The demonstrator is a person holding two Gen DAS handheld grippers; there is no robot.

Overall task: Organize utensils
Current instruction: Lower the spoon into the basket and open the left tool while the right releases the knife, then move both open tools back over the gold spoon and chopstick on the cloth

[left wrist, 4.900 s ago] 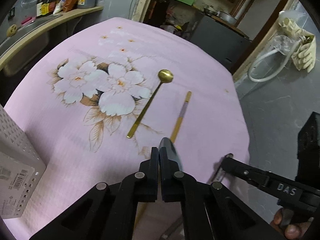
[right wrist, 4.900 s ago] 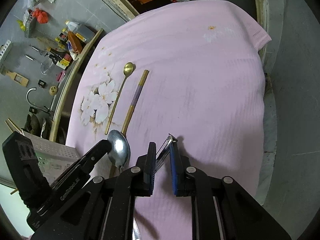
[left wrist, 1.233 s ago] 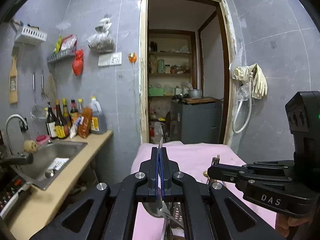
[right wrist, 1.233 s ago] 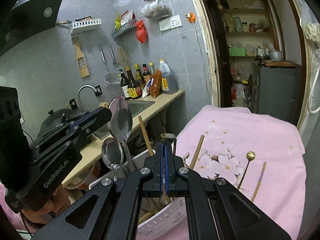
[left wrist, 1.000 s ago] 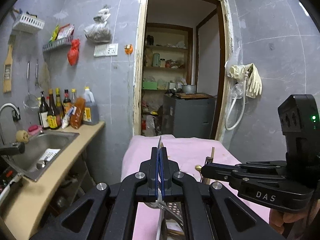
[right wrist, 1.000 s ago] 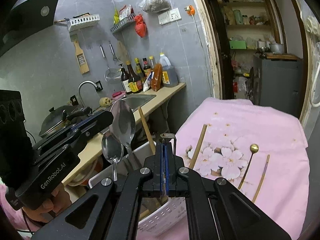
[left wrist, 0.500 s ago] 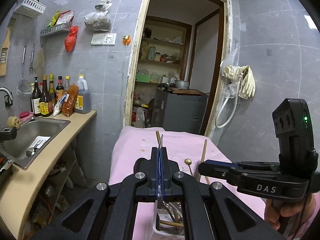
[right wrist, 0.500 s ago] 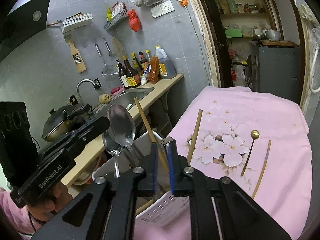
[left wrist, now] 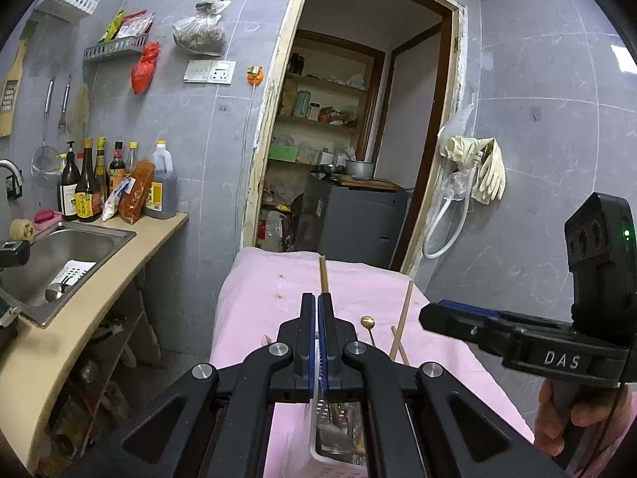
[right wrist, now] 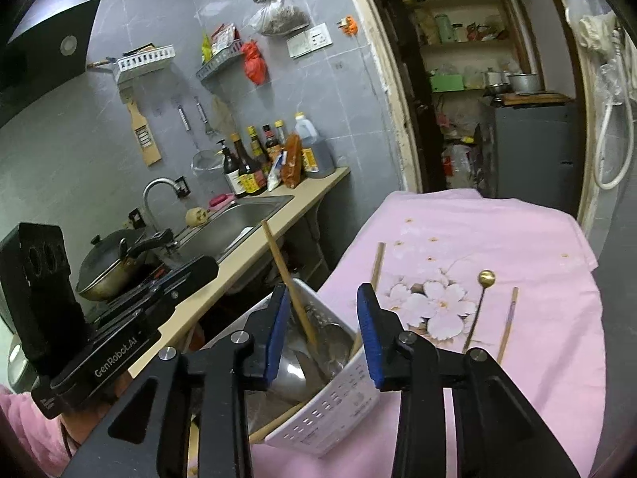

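- The right hand-held gripper (right wrist: 322, 330) is opening, nothing between its pads now; a second ago it was clamped shut.
- Just below it, the white basket (right wrist: 338, 402) holds the spoons (right wrist: 318, 342), so that drop looks done.
- The left hand-held gripper (left wrist: 317, 318) stays pinched shut on a thin utensil handle (left wrist: 318, 358) above the basket.
- A gold spoon (right wrist: 479, 306) and a chopstick (right wrist: 509, 324) lie beyond on the pink-covered worktop (right wrist: 537, 358), not yet collected.

Home kitchen: steel sink (right wrist: 235, 223) at nine o'clock, sauce bottles (right wrist: 254, 167), wok (right wrist: 109, 271), grey tiled wall (right wrist: 318, 119).

"DAS" marks the right hand-held gripper (left wrist: 517, 342); "GenRobot.AI" the left (right wrist: 119, 342) (bottle labels unreadable).
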